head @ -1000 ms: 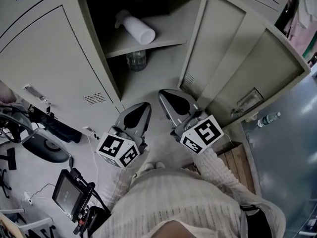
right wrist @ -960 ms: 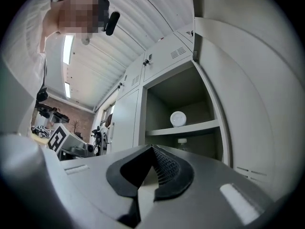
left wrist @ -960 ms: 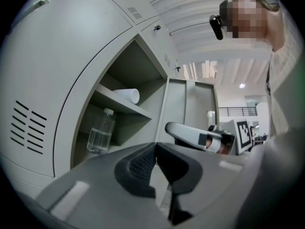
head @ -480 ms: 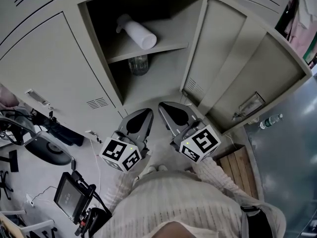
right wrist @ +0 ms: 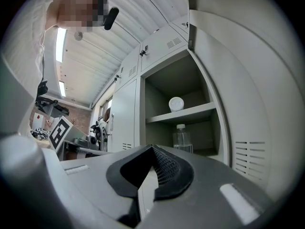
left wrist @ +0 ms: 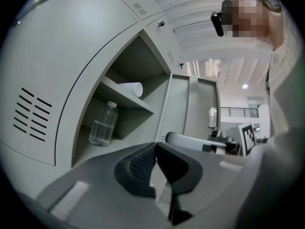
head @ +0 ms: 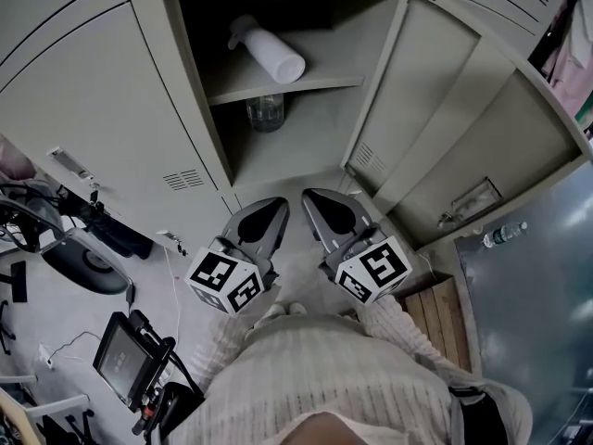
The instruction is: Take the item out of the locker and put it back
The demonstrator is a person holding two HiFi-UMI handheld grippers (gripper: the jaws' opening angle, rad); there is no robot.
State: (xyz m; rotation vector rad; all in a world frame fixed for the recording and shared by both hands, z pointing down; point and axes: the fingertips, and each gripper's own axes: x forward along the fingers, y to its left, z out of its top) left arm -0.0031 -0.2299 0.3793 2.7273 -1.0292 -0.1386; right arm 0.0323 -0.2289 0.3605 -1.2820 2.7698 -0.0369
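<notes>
Now left claw [left wrist: 155, 147] pressed together, empty; right claw [right wrist: 152, 148] same, short of locker [head: 298, 139].

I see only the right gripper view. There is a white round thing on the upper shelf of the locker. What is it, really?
Observer: The head view shows it from above. It is a white bottle lying on its side, with its flat base facing you and its narrow top toward the back.
Operator: Thank you. Does the left claw hold anything?
Observer: No. In the left gripper view the left claw is shut, pad against pad, with nothing between.
</notes>
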